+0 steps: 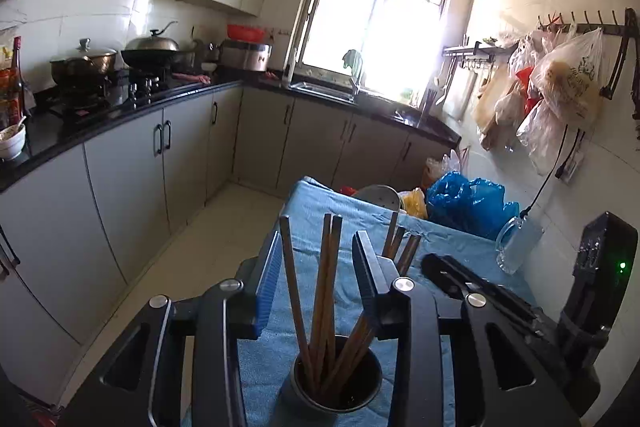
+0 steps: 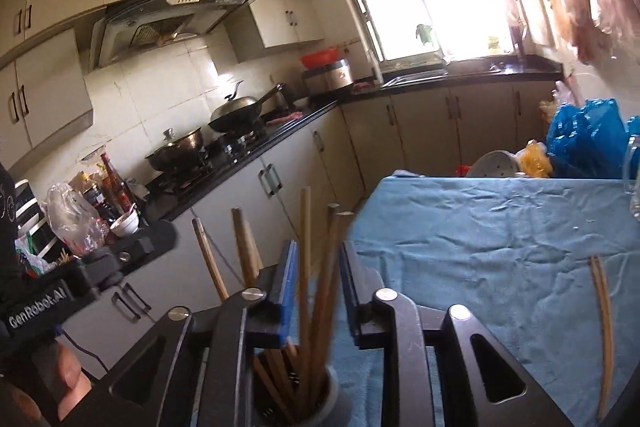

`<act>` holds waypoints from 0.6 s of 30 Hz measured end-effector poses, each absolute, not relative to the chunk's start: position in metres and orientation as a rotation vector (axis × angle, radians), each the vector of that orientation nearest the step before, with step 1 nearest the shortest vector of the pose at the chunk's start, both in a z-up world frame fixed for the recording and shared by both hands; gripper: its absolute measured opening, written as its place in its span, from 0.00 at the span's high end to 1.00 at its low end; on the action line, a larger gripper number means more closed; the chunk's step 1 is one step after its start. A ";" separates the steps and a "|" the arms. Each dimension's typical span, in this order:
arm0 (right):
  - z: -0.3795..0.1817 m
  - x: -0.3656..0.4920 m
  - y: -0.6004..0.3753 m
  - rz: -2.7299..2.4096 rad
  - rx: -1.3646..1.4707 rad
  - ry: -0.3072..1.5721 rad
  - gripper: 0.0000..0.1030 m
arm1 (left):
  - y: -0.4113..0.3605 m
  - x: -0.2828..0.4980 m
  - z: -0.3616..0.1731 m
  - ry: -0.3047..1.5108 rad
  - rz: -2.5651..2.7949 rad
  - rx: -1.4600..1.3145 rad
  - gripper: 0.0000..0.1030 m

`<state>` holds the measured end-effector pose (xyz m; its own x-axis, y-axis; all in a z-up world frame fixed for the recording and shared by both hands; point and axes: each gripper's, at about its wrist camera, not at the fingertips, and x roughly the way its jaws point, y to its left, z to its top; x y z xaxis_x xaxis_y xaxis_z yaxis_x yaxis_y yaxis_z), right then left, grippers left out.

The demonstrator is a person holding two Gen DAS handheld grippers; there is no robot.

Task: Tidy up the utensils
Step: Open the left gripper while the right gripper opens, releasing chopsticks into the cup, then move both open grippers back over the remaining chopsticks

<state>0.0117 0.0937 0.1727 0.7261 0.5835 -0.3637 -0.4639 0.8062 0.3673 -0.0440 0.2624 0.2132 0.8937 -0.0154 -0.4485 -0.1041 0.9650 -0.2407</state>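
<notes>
Both grippers (image 1: 320, 267) (image 2: 318, 283) jaws part-open, gripping nothing, straddling chopsticks (image 1: 324, 283) | risk: snagging tips cup (image 1: 336, 383) | stray pair (image 2: 604, 327) left on table (image 2: 500, 227)

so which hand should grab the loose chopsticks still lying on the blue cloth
Right, probably: the loose chopsticks lie on the blue cloth just right of the right tongs, which look open. The left-wrist view doesn't show them.
</notes>
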 end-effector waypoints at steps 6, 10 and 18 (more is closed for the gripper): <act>0.174 -0.008 0.031 0.508 0.261 0.471 0.63 | 0.248 -0.079 0.223 0.426 0.001 -0.290 0.63; 0.150 -0.016 -0.035 0.393 0.225 0.530 0.62 | 0.229 -0.106 0.220 0.414 -0.069 -0.322 0.53; 0.055 0.013 -0.159 0.140 0.254 0.844 0.72 | 0.149 -0.109 0.164 0.587 -0.202 -0.221 0.52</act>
